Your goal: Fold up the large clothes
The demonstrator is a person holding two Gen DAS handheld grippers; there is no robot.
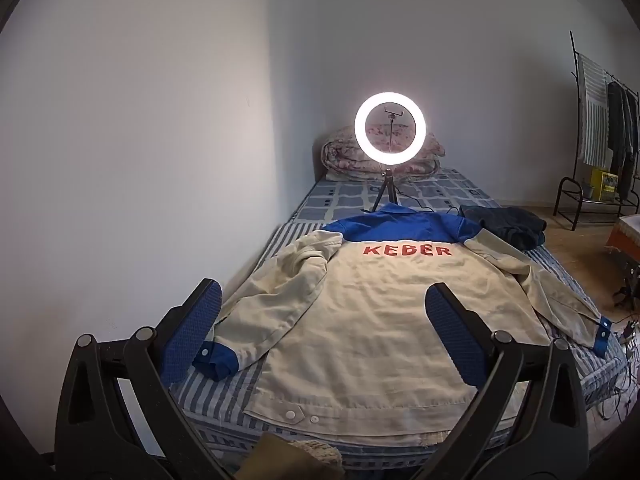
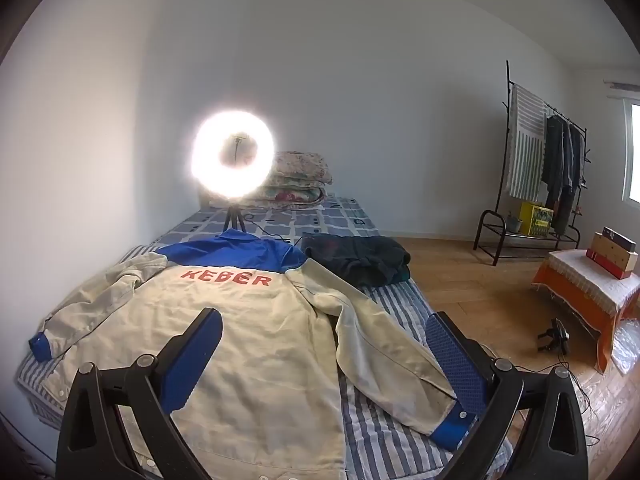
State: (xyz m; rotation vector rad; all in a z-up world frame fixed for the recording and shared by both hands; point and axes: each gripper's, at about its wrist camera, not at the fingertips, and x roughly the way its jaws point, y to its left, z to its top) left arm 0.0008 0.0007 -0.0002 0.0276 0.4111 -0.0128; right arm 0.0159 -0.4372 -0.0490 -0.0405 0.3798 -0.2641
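In the left wrist view, a beige work jacket (image 1: 360, 320) with a blue yoke and red KEBER lettering (image 1: 407, 250) lies back-up and spread flat on the striped bed sheet (image 1: 224, 396), its collar toward the ring light (image 1: 390, 131) standing at the far end of the bed. The left gripper (image 1: 324, 332) hovers above the jacket's hem with its jaws spread wide and holding nothing; the left sleeve's blue cuff (image 1: 216, 360) lies just beside its left finger. In the right wrist view, the same jacket (image 2: 240, 340) fills the bed below the ring light (image 2: 233, 159), with a dark folded garment (image 2: 356, 260) beside its right shoulder. The right gripper (image 2: 324, 360) also hangs open and empty, its right finger near the right sleeve's blue cuff (image 2: 452, 432). The cloth looks soft, light and limp, likely to sag and wrinkle when lifted; the thicker snap-fastened cuffs seem the firmest places to pinch each sleeve for folding inward.
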